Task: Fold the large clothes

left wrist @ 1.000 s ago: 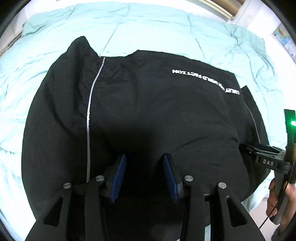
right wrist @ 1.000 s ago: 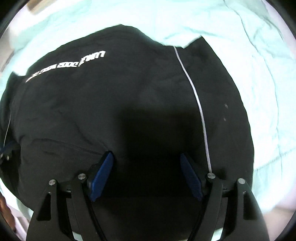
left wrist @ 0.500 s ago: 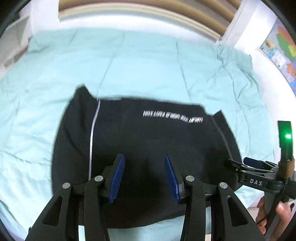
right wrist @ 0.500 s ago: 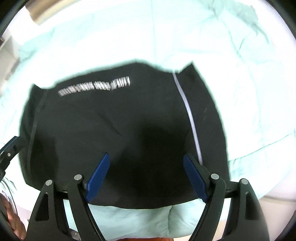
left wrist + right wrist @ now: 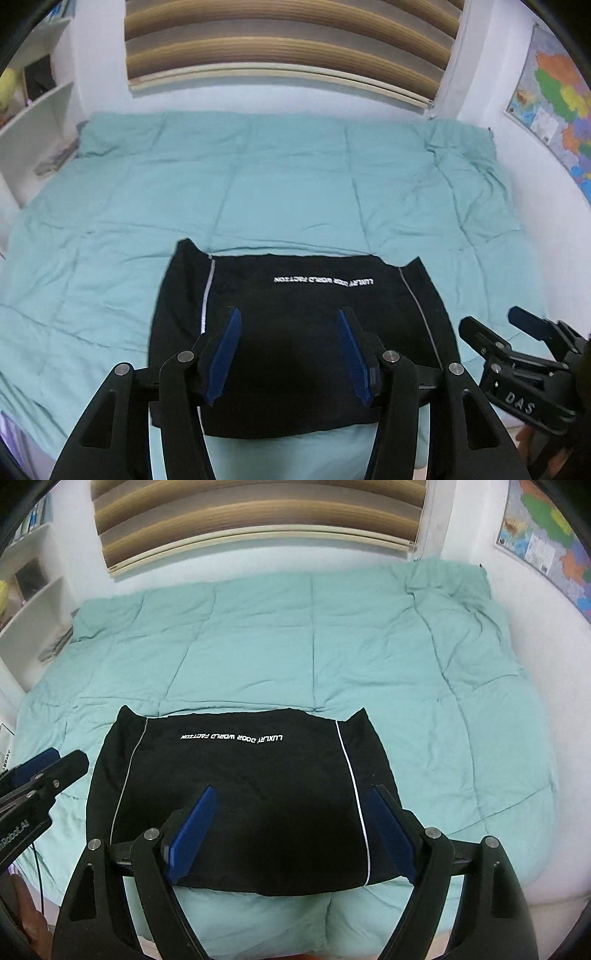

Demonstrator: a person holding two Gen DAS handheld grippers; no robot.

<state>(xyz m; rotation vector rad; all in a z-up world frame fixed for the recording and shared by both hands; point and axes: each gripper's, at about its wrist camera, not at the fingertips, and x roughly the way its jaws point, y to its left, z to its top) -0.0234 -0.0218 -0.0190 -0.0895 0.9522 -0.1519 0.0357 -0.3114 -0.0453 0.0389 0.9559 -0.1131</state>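
Note:
A black garment (image 5: 295, 332) with white side stripes and white lettering lies folded into a flat rectangle near the front edge of the bed; it also shows in the right wrist view (image 5: 243, 794). My left gripper (image 5: 290, 354) is open and empty, held above the garment's near half. My right gripper (image 5: 291, 830) is open and empty, also above the near half. The right gripper shows at the right of the left wrist view (image 5: 517, 350), and the left gripper at the left of the right wrist view (image 5: 40, 771).
The bed is covered by a teal quilt (image 5: 277, 184) that reaches to the far wall. A wooden headboard (image 5: 288, 48) is behind it. White shelves (image 5: 33, 110) stand at the left and a map (image 5: 557, 107) hangs on the right wall.
Both grippers have pulled back and up from the garment, so the whole bed has come into view. The left gripper's jaws have spread wider.

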